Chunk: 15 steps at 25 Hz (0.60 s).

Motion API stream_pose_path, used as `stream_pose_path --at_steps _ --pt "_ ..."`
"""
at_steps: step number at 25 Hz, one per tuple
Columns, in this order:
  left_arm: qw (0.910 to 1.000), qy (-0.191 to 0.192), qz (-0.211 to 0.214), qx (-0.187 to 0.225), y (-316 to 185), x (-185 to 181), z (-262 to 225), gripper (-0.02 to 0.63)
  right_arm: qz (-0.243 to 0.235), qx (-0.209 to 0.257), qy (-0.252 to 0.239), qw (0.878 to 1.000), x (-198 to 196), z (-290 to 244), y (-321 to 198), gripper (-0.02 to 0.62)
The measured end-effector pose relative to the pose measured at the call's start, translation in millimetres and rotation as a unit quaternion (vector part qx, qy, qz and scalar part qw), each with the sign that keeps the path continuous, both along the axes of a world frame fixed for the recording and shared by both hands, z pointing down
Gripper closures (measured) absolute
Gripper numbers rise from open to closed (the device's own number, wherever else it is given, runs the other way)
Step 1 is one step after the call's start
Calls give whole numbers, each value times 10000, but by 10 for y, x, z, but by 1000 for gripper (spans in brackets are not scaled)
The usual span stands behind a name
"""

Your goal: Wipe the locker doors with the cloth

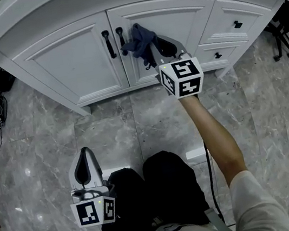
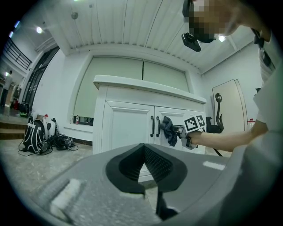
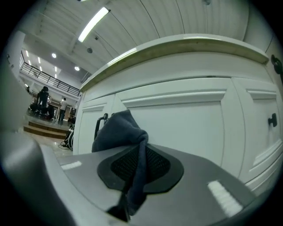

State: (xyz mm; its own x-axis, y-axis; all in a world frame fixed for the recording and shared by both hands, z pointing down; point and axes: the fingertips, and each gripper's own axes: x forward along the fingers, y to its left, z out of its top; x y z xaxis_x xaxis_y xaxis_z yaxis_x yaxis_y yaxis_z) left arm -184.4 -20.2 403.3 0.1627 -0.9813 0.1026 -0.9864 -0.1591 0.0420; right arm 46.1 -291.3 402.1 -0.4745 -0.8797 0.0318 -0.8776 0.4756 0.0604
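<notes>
- Presently found a white locker [image 1: 24, 53] under a curved top, standing on a grey stone floor [image 1: 130, 125].
- Observed two panelled doors: left door [image 1: 70, 64] with nothing against it, right door [image 1: 188, 17] under work. Judged the wiping step in hand, at the right door's inner edge. Unable to grade progress, with no dirt or wet trace to go by.
- Noted the right gripper [image 3: 138, 152] held out at arm's length toward the right door, jaws clenched on a fold of the cloth.
- Noted the left gripper [image 1: 85, 152] low down near the person's knees, well apart from the locker, jaws closed together on nothing. Idle.
- Located the cloth [image 1: 139, 40], dark blue, bunched ahead of the right gripper's jaws, up against the right door just beside the handles. Contact with the panel likely, not confirmed from any view.
- Recorded two black handles [image 1: 108, 44], upright, close together at the meeting edge of the doors.
- Next move, as judged: hold the pinch firm, press the bunch flat to the panel, sweep away from the handles across the right door, then cross to the left door. Beware of snagging on the handles and of the cloth slipping from so thin a pinch.
</notes>
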Motion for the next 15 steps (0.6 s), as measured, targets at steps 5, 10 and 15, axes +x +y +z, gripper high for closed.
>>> stream_pose_path --at_steps 5,10,15 --pt "10000 18 26 -22 -24 15 35 604 460 59 193 9987 489 1 -43 553" --pt "10000 28 59 -12 -24 37 34 604 973 121 379 9945 959 -56 -74 554" --pt "10000 32 83 2 -12 57 21 604 1566 74 356 9870 1352 -66 -105 554"
